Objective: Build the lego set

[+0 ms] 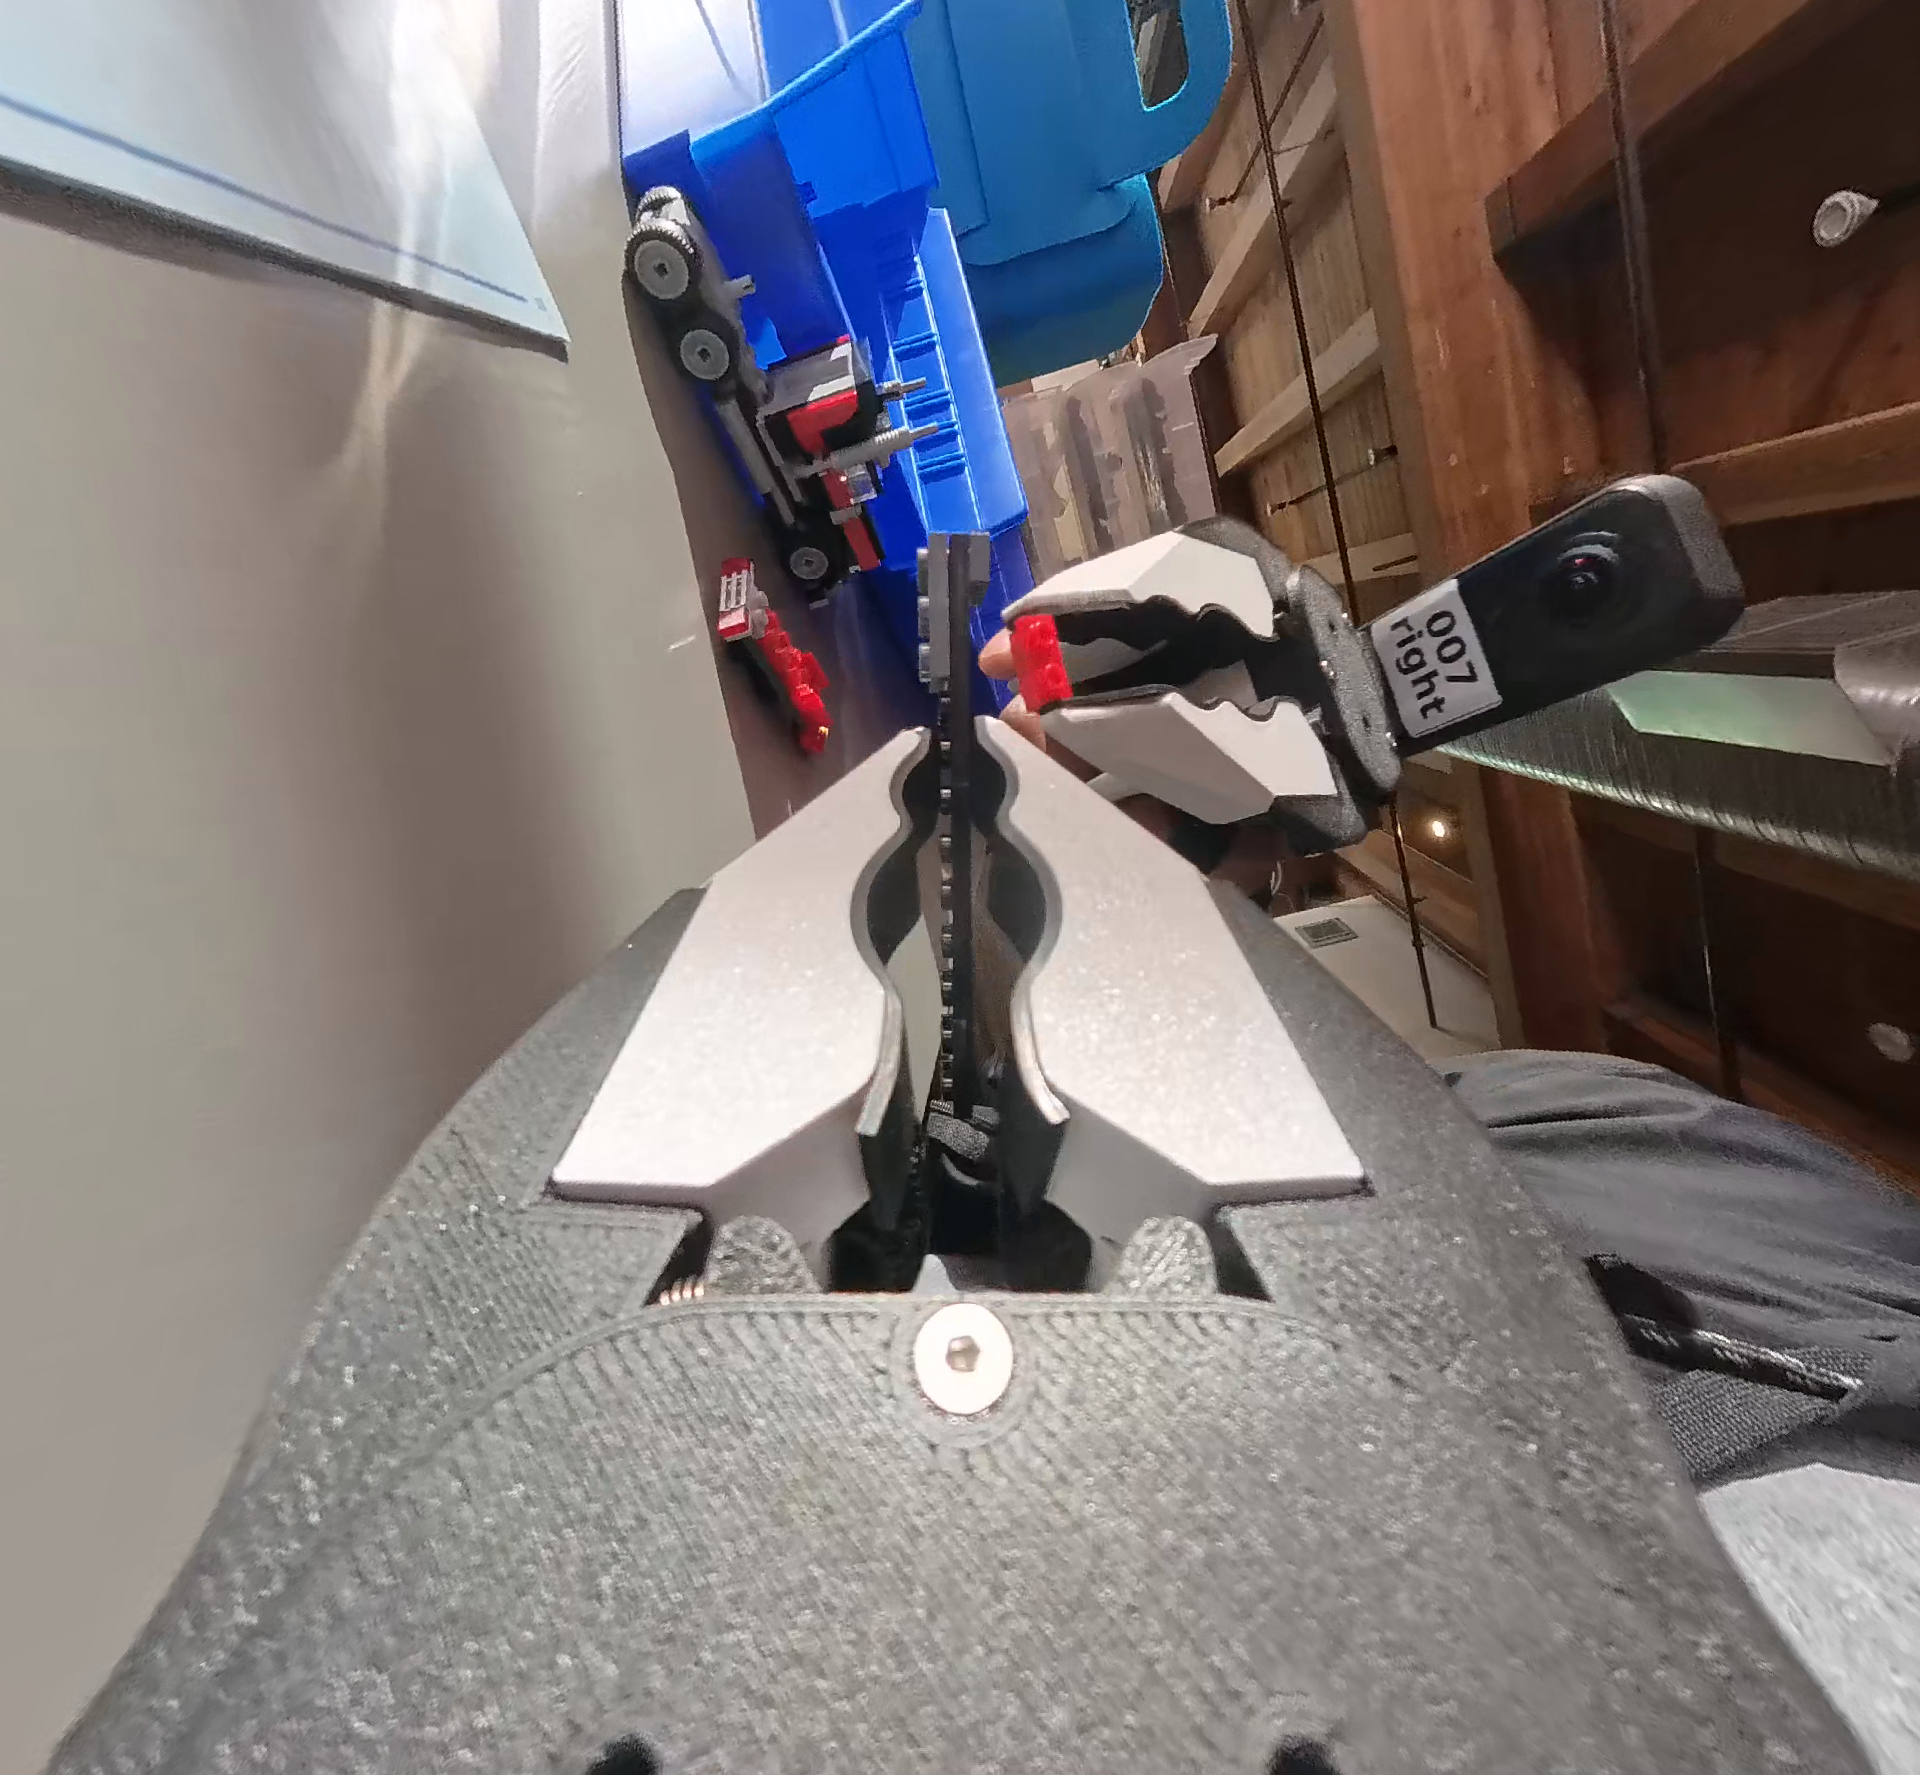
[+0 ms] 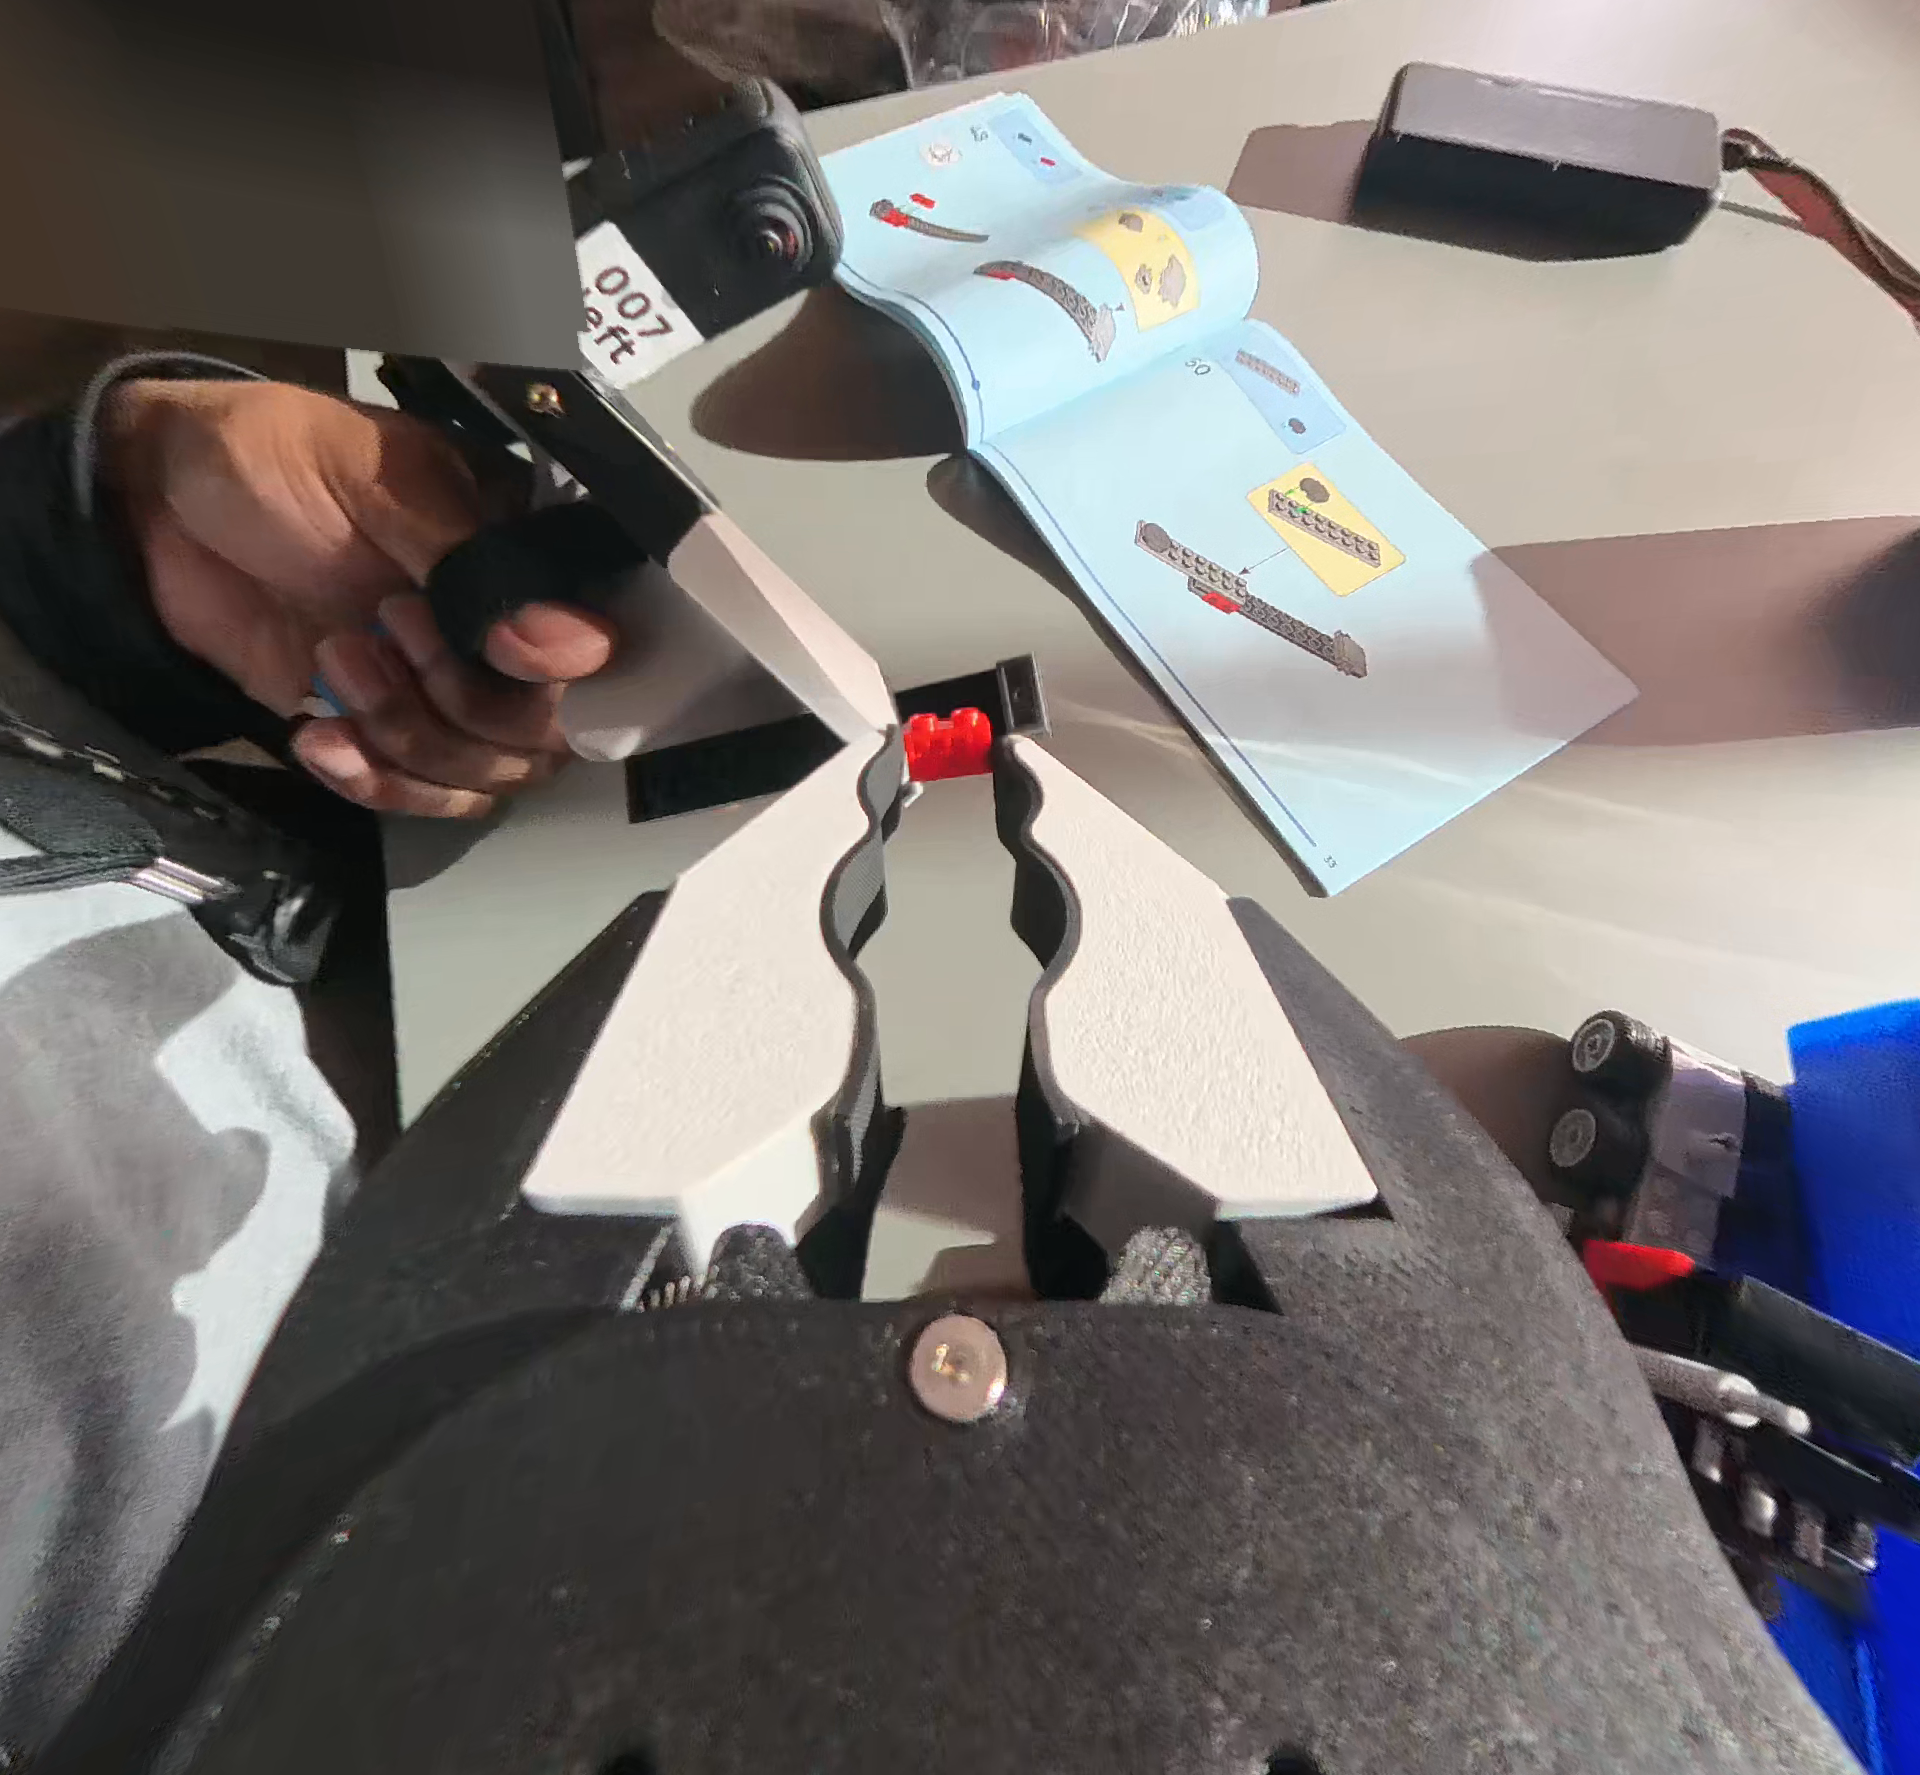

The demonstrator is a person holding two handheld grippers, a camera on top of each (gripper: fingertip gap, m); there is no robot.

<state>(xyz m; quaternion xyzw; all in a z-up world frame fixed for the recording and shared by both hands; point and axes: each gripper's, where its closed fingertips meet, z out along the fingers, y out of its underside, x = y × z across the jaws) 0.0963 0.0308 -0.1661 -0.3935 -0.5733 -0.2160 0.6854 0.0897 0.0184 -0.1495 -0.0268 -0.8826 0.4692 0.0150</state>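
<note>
The lego truck is cut off by the right edge, its front hidden.

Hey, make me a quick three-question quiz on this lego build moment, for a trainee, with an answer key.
1. True or false: the right gripper is empty.
2. Which does the left gripper hold? A) truck B) long black plate C) booklet
3. Fill in: the instruction booklet lies ____ on the table.

Key: 1 false, it grips a red brick. 2 B, the long black plate. 3 open.

Sunlit grey table, wooden shelving behind
</note>
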